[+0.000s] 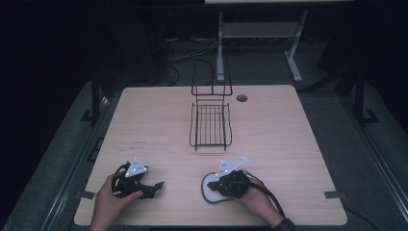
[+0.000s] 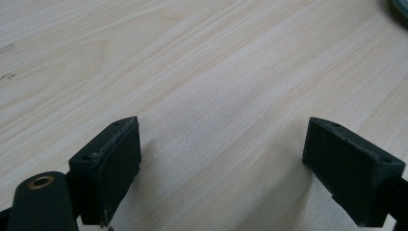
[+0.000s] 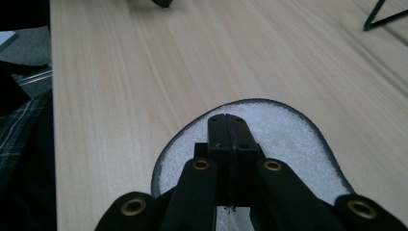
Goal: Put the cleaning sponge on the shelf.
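Note:
A white oval pad with a dark rim (image 1: 208, 194) lies flat near the table's front edge, right of centre. My right gripper (image 1: 213, 185) rests over it, jaws pointing left. In the right gripper view the two jaws are pressed together at the gripper's tip (image 3: 230, 118) above the pad's grainy white surface (image 3: 293, 134), and nothing shows between them. My left gripper (image 1: 155, 186) sits at the front left on bare wood. Its jaws (image 2: 221, 144) stand wide apart with only tabletop between them. A sliver of the pad's rim (image 2: 400, 6) shows at the top right of the left gripper view.
A black wire rack (image 1: 210, 126) stands at the table's middle, its tall back toward the far side; one foot (image 3: 385, 17) appears in the right gripper view. A cable hole (image 1: 242, 97) sits behind it. Tape marks flank the front corners.

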{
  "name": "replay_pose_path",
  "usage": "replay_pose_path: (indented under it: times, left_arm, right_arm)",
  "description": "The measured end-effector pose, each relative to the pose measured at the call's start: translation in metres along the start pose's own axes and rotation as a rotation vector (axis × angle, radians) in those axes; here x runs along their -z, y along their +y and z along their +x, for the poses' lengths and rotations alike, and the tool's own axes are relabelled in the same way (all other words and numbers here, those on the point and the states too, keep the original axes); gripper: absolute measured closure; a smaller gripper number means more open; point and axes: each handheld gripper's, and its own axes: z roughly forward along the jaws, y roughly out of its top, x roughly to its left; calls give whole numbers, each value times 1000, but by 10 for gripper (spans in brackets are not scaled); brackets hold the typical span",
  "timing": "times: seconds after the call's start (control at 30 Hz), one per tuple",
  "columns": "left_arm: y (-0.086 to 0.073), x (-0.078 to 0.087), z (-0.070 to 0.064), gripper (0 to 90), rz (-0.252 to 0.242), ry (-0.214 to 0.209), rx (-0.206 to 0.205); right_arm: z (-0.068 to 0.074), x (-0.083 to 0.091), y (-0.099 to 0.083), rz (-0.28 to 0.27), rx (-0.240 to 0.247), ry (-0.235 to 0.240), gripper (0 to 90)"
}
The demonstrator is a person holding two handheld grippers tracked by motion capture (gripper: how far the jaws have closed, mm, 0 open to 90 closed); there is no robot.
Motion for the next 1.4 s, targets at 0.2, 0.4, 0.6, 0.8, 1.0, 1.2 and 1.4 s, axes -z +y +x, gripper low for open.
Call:
replay_pose_path:
  times: [0.2,0.4,0.6,0.8,1.0,1.2,1.4]
  left_arm:
    - [0,0,0,124,0,0,0]
    - [0,0,0,124,0,0,0]
    - [0,0,0,124,0,0,0]
    - [0,0,0,124,0,0,0]
    - [0,0,0,124,0,0,0]
    - [0,0,0,124,0,0,0]
    - [0,0,0,124,0,0,0]
  right_arm:
    - [-8,3,-1,7,-13,-38,897]
    - [-19,9,-5,7,-42,-66,897]
    - [-28,14,-8,6,-68,-94,897]
    - [-39,21,-14,2,-99,-123,897]
    - [-50,28,-18,2,-121,-150,896]
    - [-63,36,-24,3,-152,-179,896]
    - [-73,43,-29,-2,-181,-209,896]
